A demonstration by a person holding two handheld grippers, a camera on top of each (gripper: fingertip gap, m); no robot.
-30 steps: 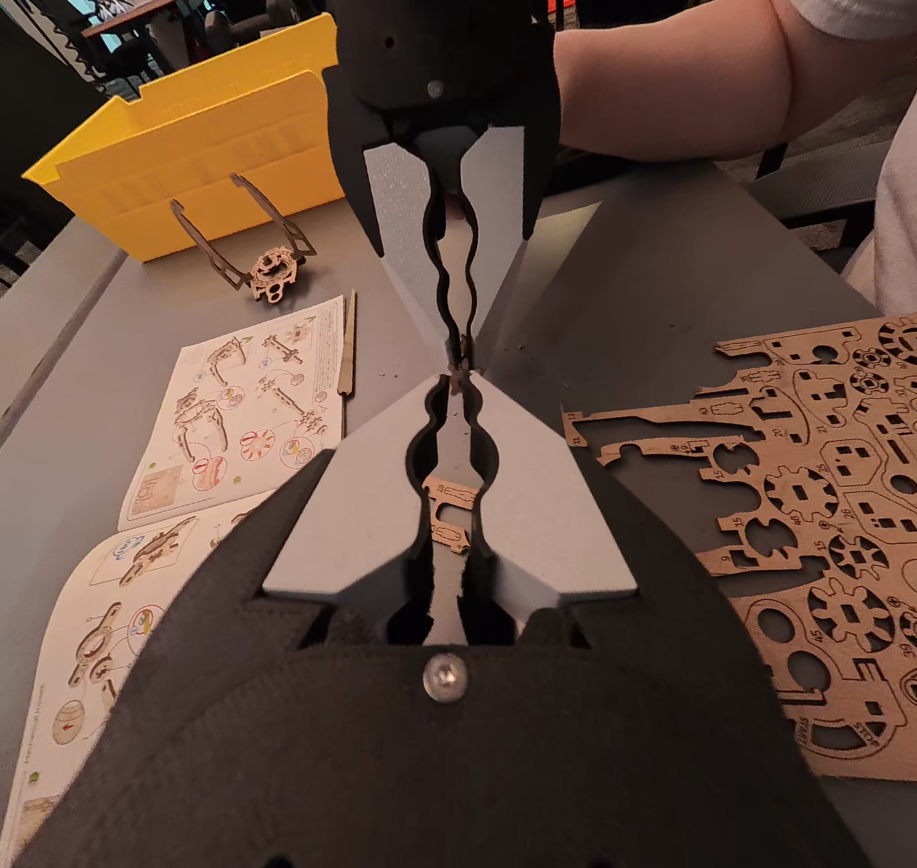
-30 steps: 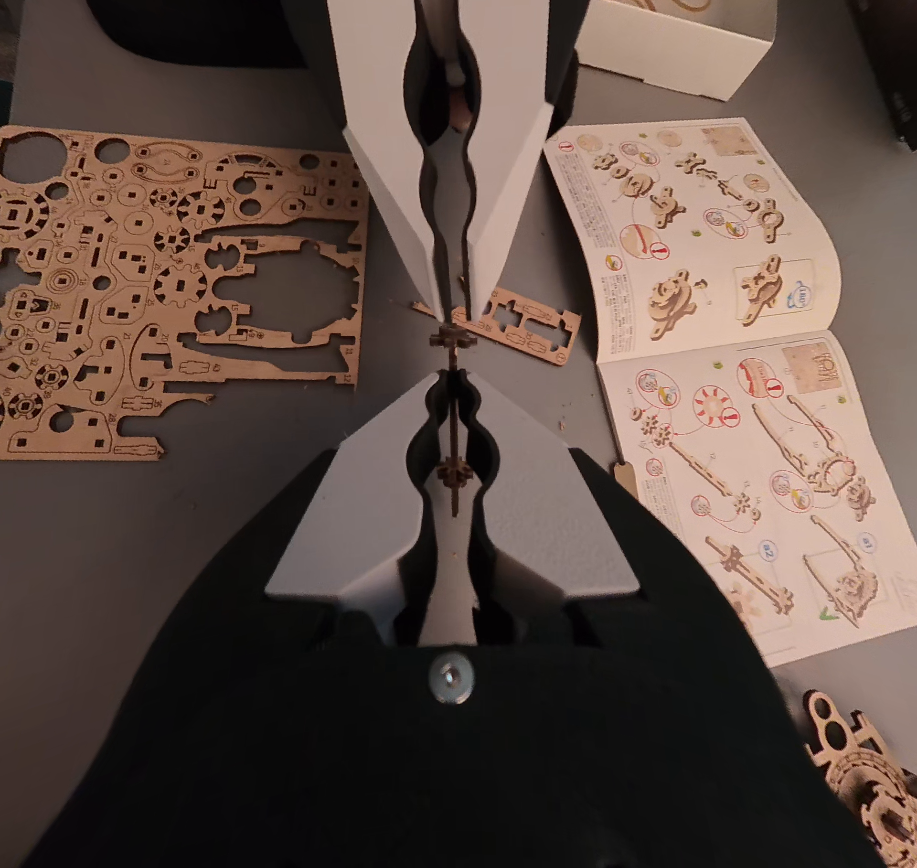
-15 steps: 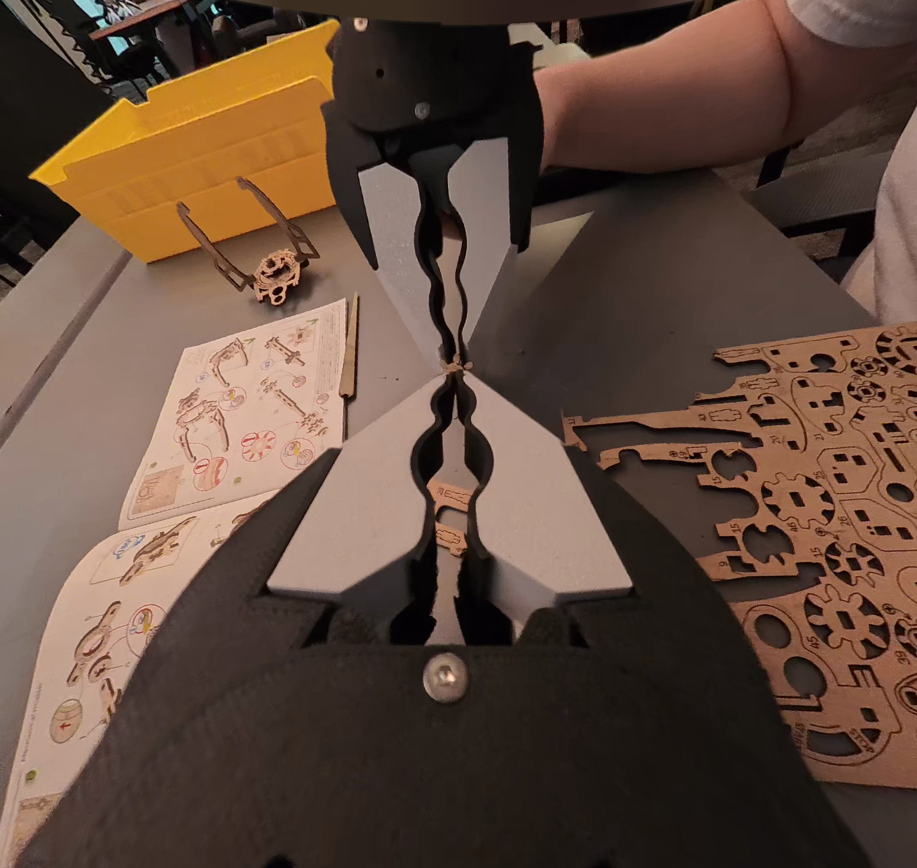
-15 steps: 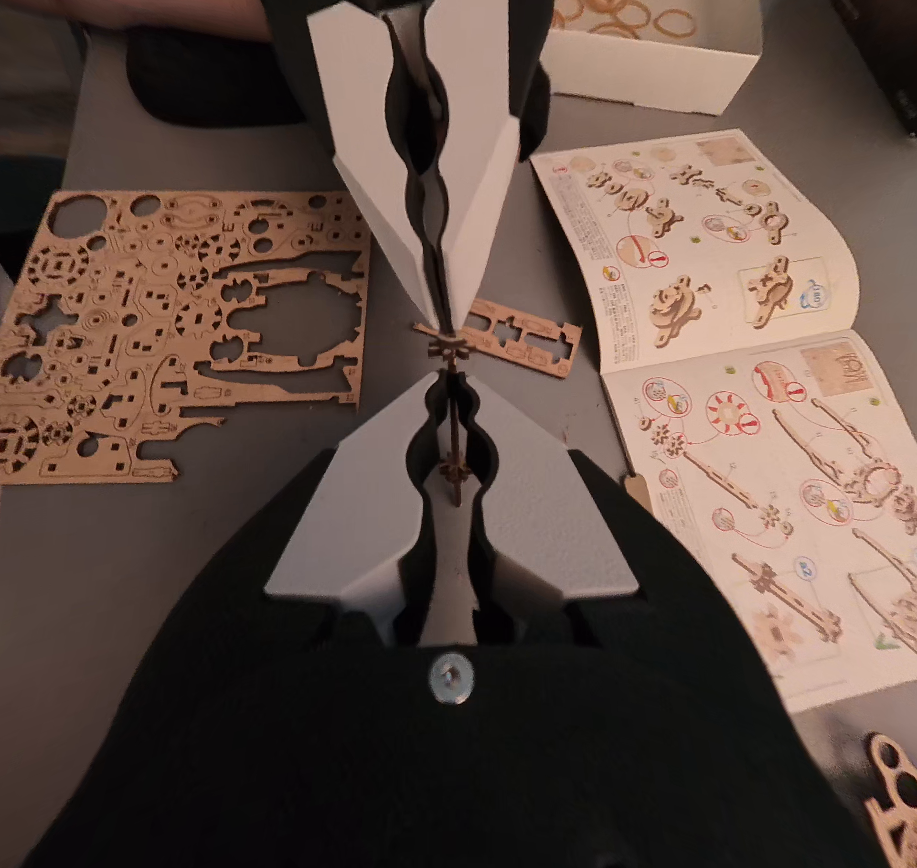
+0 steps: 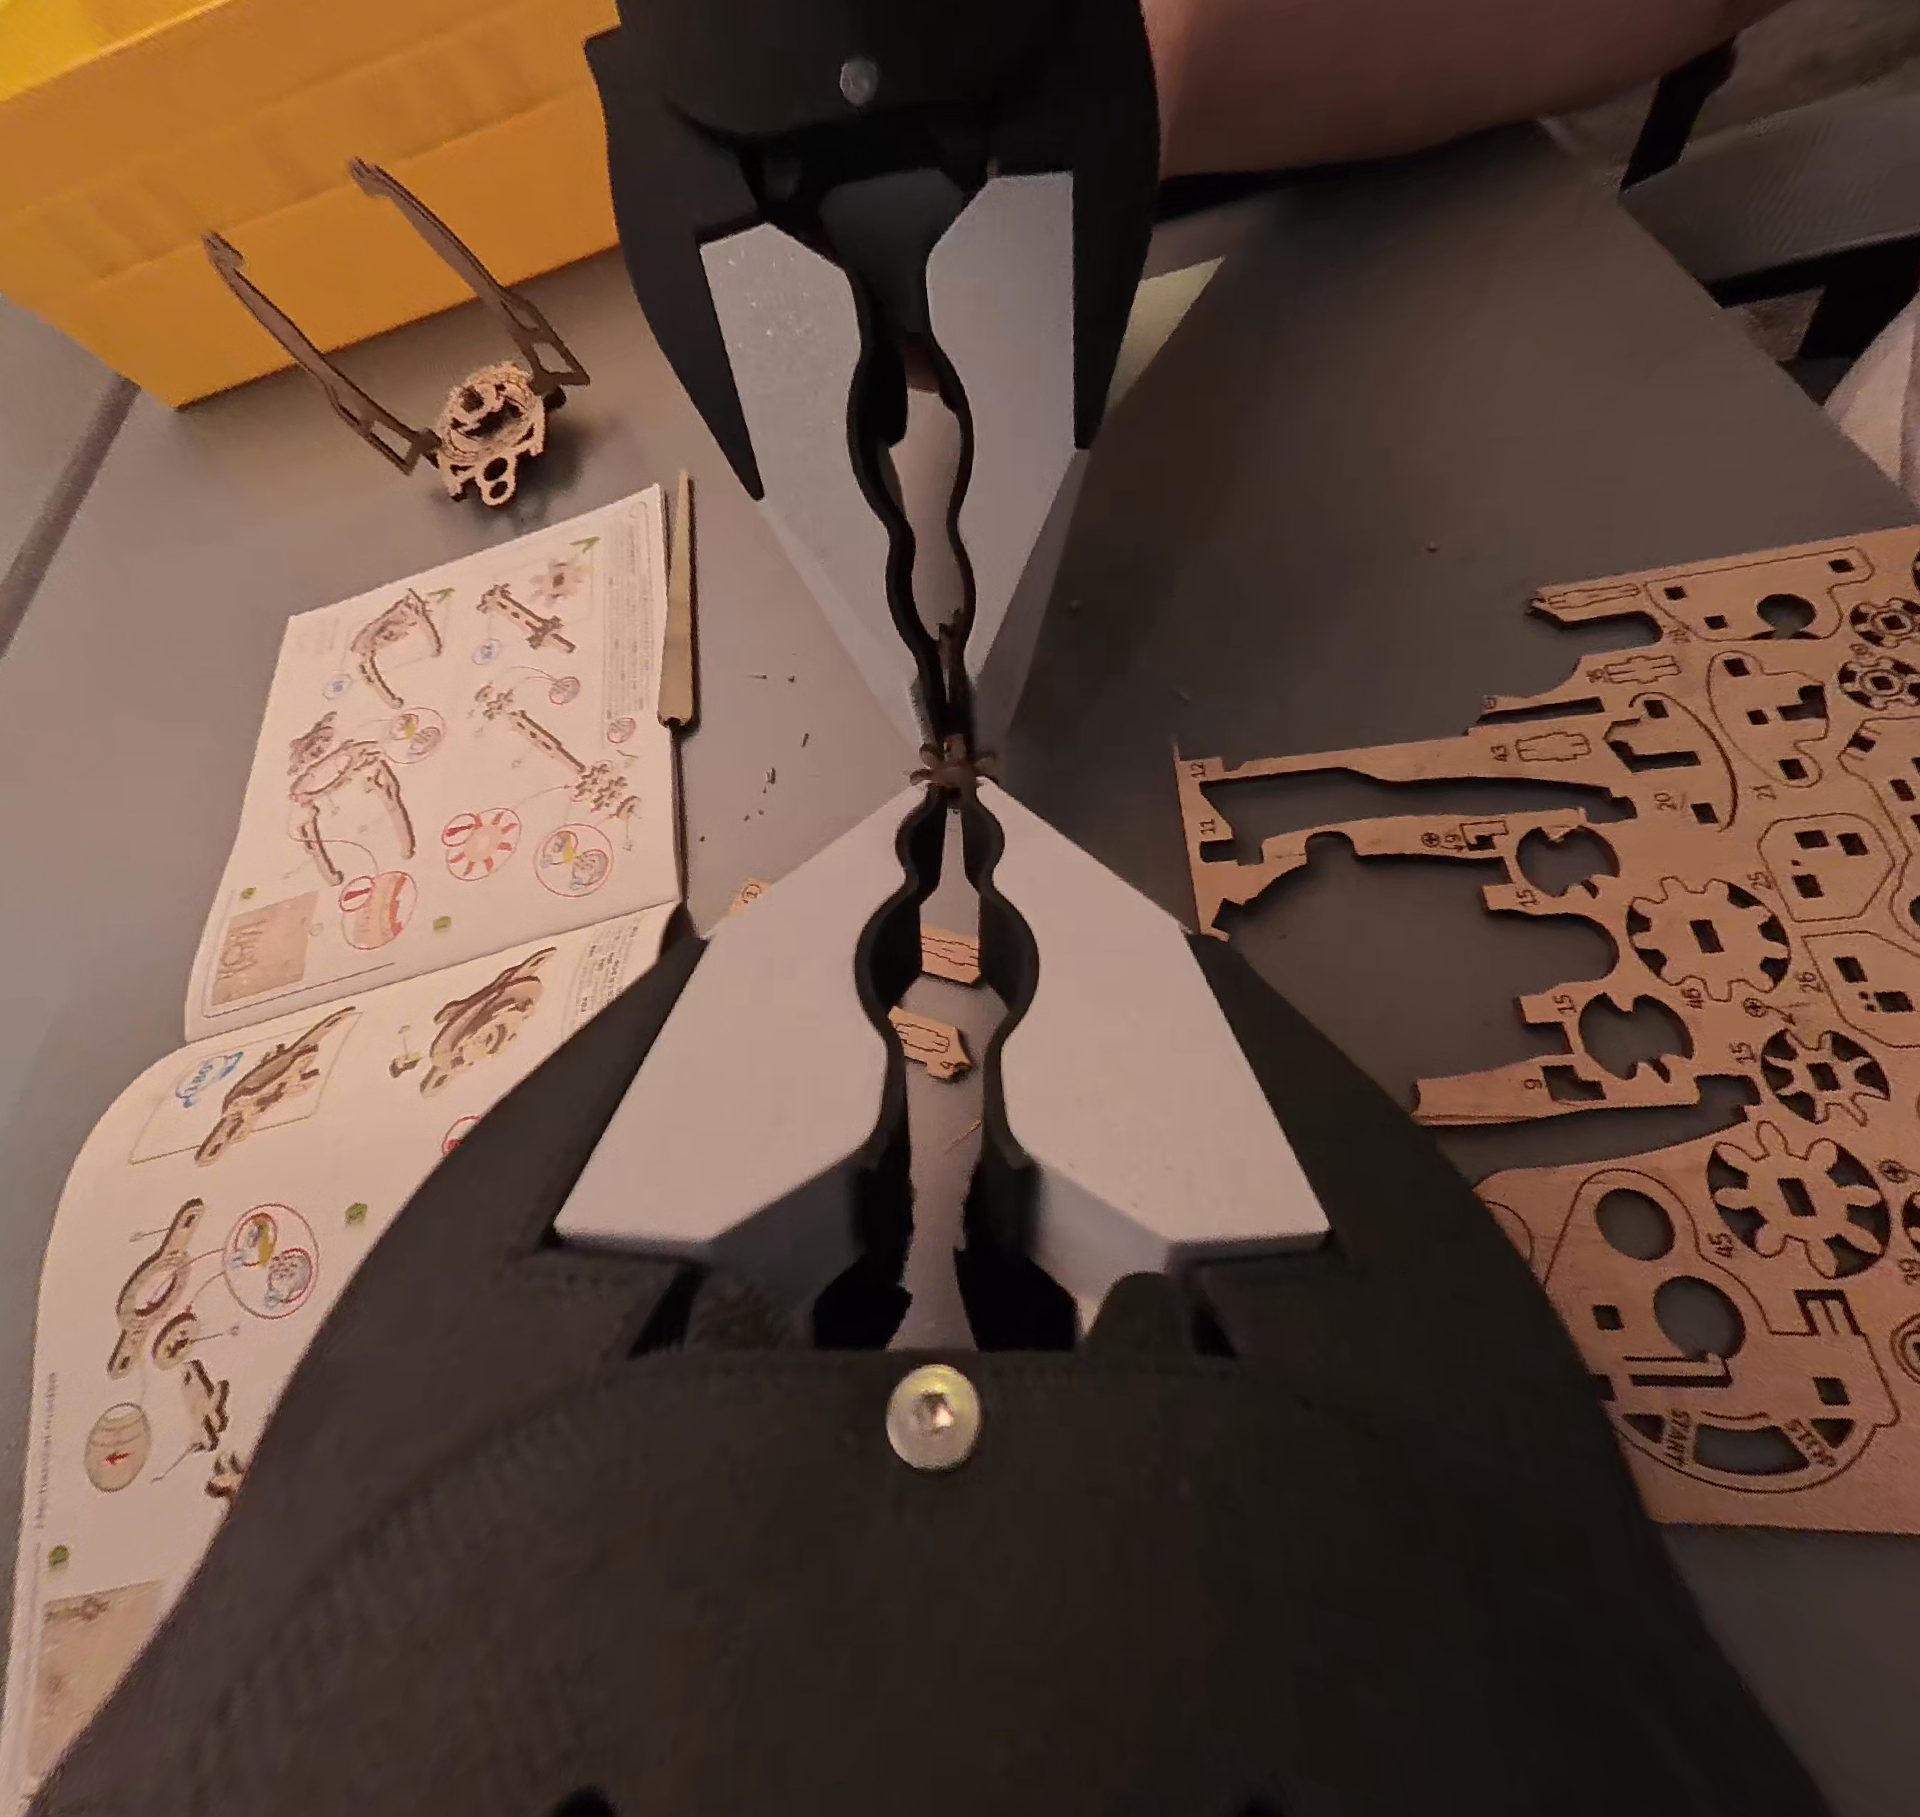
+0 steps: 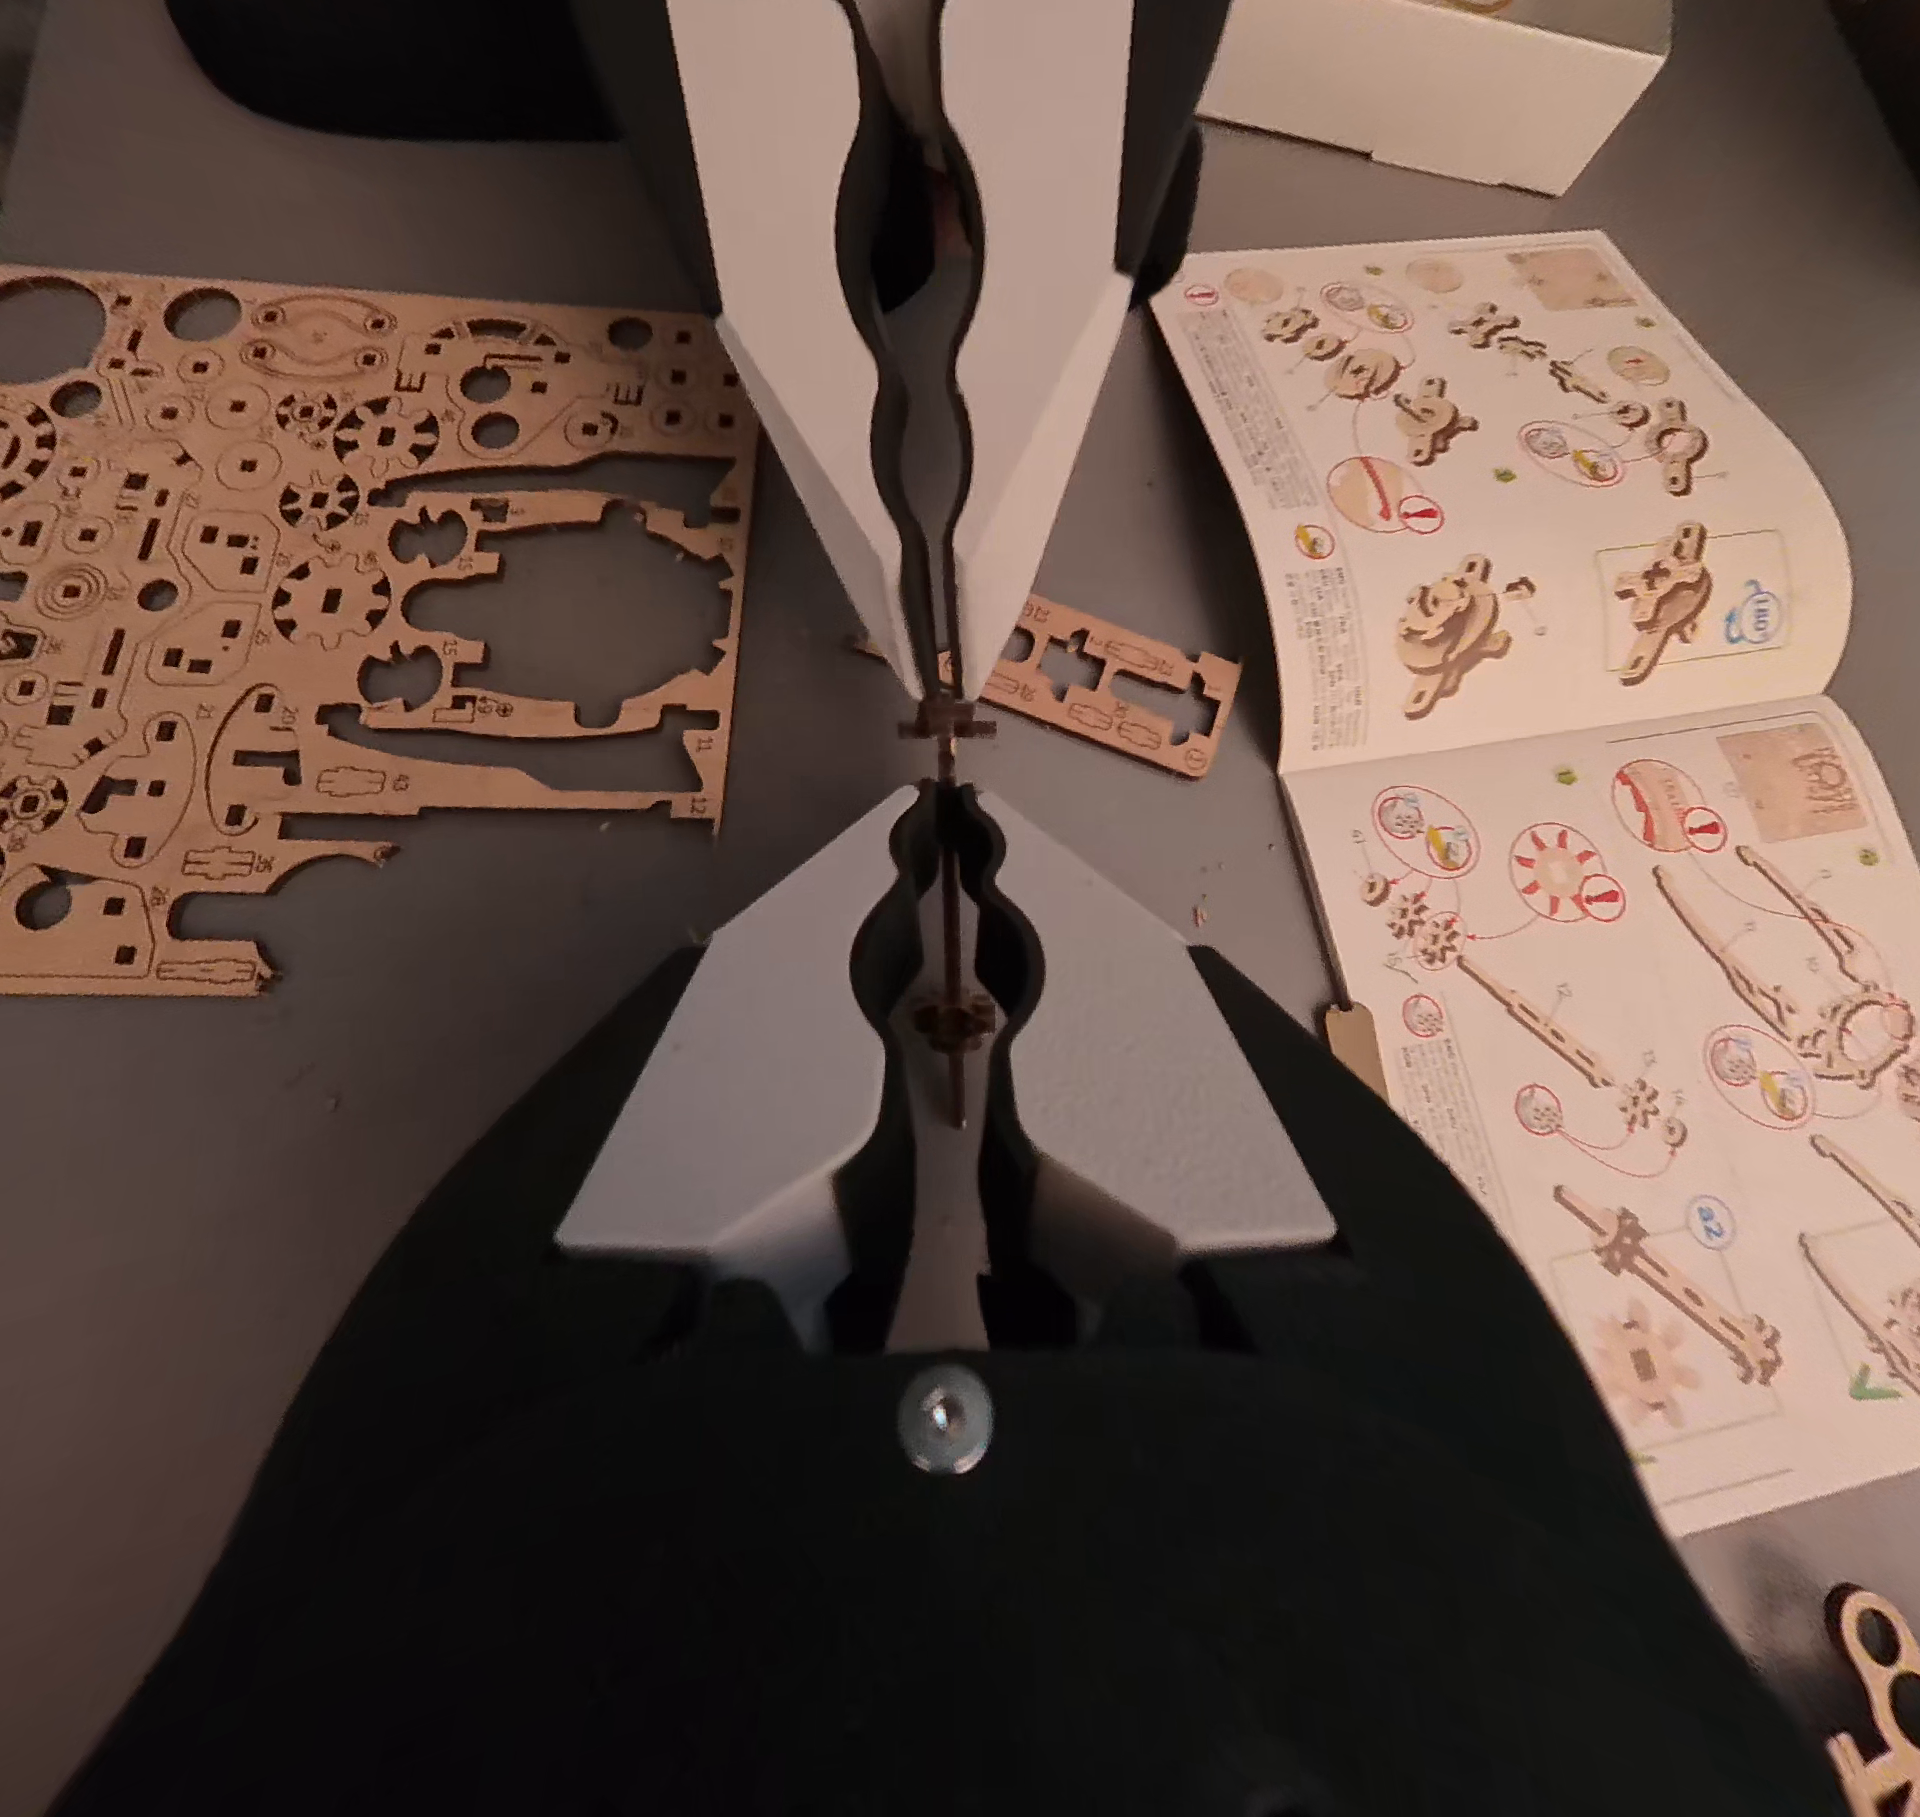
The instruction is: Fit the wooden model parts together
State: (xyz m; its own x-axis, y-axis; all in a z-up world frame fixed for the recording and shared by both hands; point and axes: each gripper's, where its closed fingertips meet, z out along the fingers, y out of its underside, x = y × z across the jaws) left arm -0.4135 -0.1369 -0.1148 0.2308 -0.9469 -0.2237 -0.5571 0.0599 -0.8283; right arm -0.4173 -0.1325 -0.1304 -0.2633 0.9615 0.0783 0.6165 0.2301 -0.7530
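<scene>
My two grippers meet tip to tip above the grey table. In the right wrist view my right gripper (image 6: 940, 799) is shut on a thin wooden shaft (image 6: 948, 946) that carries a small gear (image 6: 948, 1021) between the jaws. The shaft's front end sits in a second small gear (image 6: 943, 725), and the left gripper (image 6: 940, 689), coming from above, is shut on that gear. In the left wrist view my left gripper (image 5: 948, 811) pinches this gear (image 5: 951, 775) at its tips. The right gripper (image 5: 943, 723) faces it with the shaft (image 5: 948, 661) in its jaws.
A punched plywood sheet (image 5: 1662, 988) lies right of the left gripper. An open instruction booklet (image 5: 416, 780), a wooden stick (image 5: 675, 614), a part-built model (image 5: 488, 427) and a yellow bin (image 5: 260, 157) lie left. A white box (image 6: 1403, 84), a plywood strip (image 6: 1122, 697) and a forearm (image 5: 1455, 53) also show. My two grippers' fingertips are within a few centimetres of each other. The right tips stand about 11 centimeters off the wooden stick (image 5: 675, 614).
Both grippers stay tip to tip and shut. They have drawn a little closer and tilted, so each looms larger in the other's view. The shaft now shows in the right gripper's jaws in the left wrist view.
</scene>
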